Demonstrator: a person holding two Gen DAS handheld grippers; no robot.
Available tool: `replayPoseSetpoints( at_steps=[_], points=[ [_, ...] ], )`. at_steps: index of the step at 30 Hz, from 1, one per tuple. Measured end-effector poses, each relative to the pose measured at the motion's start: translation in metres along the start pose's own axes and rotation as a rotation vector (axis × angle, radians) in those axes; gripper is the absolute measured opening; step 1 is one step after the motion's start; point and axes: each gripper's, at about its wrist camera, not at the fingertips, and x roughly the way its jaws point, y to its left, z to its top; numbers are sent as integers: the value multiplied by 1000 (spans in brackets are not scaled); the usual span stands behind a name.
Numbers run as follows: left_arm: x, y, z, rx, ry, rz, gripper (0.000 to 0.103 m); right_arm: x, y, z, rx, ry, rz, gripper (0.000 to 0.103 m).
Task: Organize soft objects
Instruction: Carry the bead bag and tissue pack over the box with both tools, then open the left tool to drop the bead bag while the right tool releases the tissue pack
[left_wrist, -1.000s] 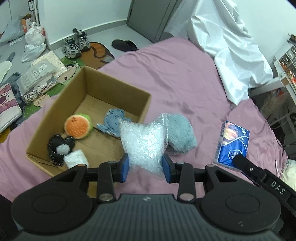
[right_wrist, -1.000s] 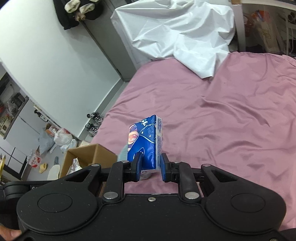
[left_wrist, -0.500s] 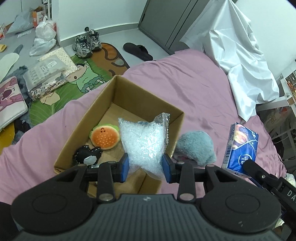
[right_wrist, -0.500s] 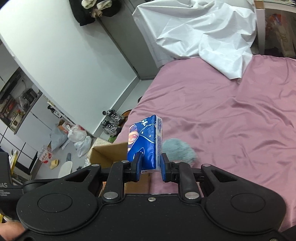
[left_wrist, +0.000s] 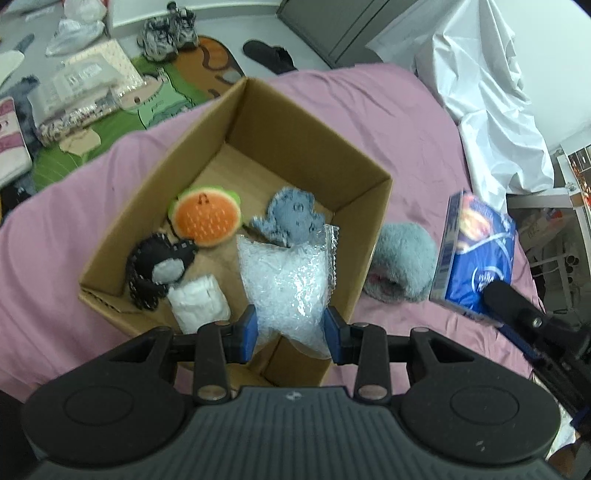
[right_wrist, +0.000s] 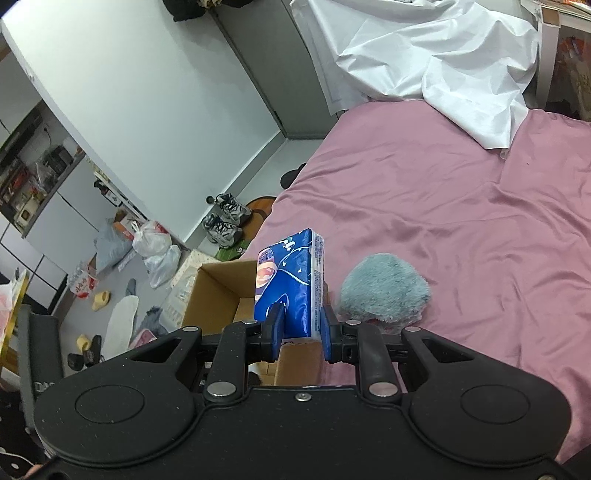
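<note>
In the left wrist view, the left gripper (left_wrist: 290, 328) has moved over the cardboard box (left_wrist: 364, 221) since a second ago, its jaws pressed on the bubble-wrap bag (left_wrist: 291, 284) above the toys inside. The box stands on the pink bed sheet (left_wrist: 406, 122), and a grey fluffy toy (left_wrist: 402, 264) lies just beside it. In the right wrist view, the right gripper (right_wrist: 299, 328) clamps the blue tissue pack (right_wrist: 290, 286) near the box (right_wrist: 214, 291), now closer than before.

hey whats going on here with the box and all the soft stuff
A person with a gripper in each hand is packing soft things into a cardboard box on a pink bed. The left gripper holds a bubble wrap bag over the box, which already has several small plush toys inside. The right gripper holds a blue tissue pack near the box. A grey fluffy item lies on the bed beside the box.
</note>
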Motion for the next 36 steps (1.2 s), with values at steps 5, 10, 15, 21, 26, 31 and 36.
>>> replayPoseSetpoints(
  at_steps=[5, 10, 15, 21, 26, 31, 36],
  points=[
    [7, 5, -3, 14, 38, 5, 39, 8, 11, -5, -12, 15, -10, 21],
    [-2, 11, 3, 34, 19, -1, 47, 21, 25, -12, -26, 42, -2, 21],
    [-17, 19, 13, 43, -22, 9, 51, 33, 36, -17, -23, 65, 10, 21],
    [-29, 24, 22, 55, -54, 39, 59, 43, 44, -20, -5, 92, 24, 21],
    [-38, 26, 26, 68, -90, 84, 67, 48, 52, -20, -12, 110, 46, 21],
    [-43, 32, 30, 60, -106, 124, 82, 53, 50, -21, 11, 153, 55, 28],
    [-48, 28, 31, 76, -113, 141, 87, 46, 43, -20, 20, 144, 45, 48]
  ],
)
